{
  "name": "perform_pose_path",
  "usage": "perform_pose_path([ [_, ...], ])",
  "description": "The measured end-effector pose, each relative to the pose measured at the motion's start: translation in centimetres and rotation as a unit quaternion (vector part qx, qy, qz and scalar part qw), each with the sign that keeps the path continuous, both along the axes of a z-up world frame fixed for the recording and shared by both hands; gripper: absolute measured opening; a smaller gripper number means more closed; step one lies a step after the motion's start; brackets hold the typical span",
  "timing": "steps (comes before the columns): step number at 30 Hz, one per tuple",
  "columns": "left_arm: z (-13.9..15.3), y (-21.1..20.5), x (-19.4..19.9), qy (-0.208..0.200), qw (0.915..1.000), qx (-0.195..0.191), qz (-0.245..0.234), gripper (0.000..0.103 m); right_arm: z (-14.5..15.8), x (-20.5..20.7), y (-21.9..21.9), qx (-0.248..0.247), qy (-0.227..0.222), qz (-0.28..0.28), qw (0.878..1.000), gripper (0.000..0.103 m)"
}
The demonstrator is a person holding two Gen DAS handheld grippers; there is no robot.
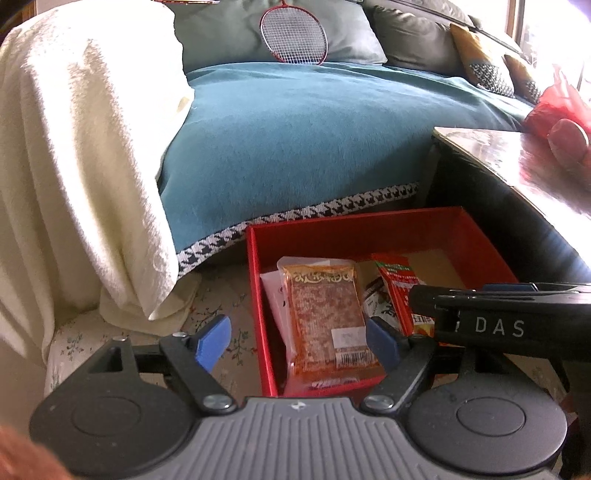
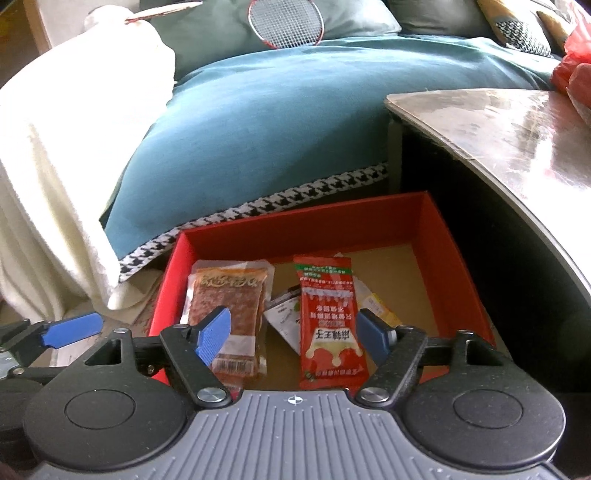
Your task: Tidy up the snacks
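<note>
1. Teal sofa cover point(image 1: 295, 140) fills the upper frame, with a badminton racket point(image 1: 293, 35) at the top and a glossy table point(image 2: 517, 136) at right.
2. Lower centre, a red box point(image 2: 454, 258) holds an orange snack pack point(image 2: 227, 310) beside a red sachet point(image 2: 327, 321).
3. Left gripper point(image 1: 299, 339) hangs wide apart, empty, above the box.
4. Right gripper point(image 2: 293, 332) is likewise spread wide, gripping nothing.
</note>
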State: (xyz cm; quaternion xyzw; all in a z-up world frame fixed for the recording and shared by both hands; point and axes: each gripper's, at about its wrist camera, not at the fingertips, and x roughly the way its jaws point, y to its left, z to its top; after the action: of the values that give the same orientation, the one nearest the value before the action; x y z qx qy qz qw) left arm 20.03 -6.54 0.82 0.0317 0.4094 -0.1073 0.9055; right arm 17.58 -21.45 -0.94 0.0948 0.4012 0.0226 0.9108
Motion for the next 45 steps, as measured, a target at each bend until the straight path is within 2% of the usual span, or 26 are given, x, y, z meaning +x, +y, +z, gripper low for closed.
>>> perform_pose_path([
  [14, -0.4, 0.6, -3.0, 0.011, 0.9997, 0.01, -0.017, 0.074, -0.1, -3.3, 0.9, 0.0, 0.012, 0.012, 1.0, 0.082],
  [26, -1.9, 0.9, -6.6, 0.033, 0.9985, 0.029, -0.034, 0.074, -1.3, -7.0, 2.2, -0.005, 0.035, 0.032, 0.999, 0.082],
  [33, -3.2, 1.7, -9.3, 0.062, 0.9967, 0.03, -0.042, 0.074, -2.4, -9.4, 3.1, -0.007, 0.052, 0.04, 0.998, 0.085],
  [39, -4.9, 1.8, -12.0, 0.098, 0.9916, 0.039, -0.075, 0.074, -4.0, -12.5, 4.0, -0.021, 0.074, 0.053, 0.996, 0.085],
  [45, -6.1, 1.9, -14.0, 0.12, 0.9863, 0.054, -0.099, 0.074, -5.6, -15.2, 3.1, -0.008, 0.101, 0.03, 0.994, 0.087],
])
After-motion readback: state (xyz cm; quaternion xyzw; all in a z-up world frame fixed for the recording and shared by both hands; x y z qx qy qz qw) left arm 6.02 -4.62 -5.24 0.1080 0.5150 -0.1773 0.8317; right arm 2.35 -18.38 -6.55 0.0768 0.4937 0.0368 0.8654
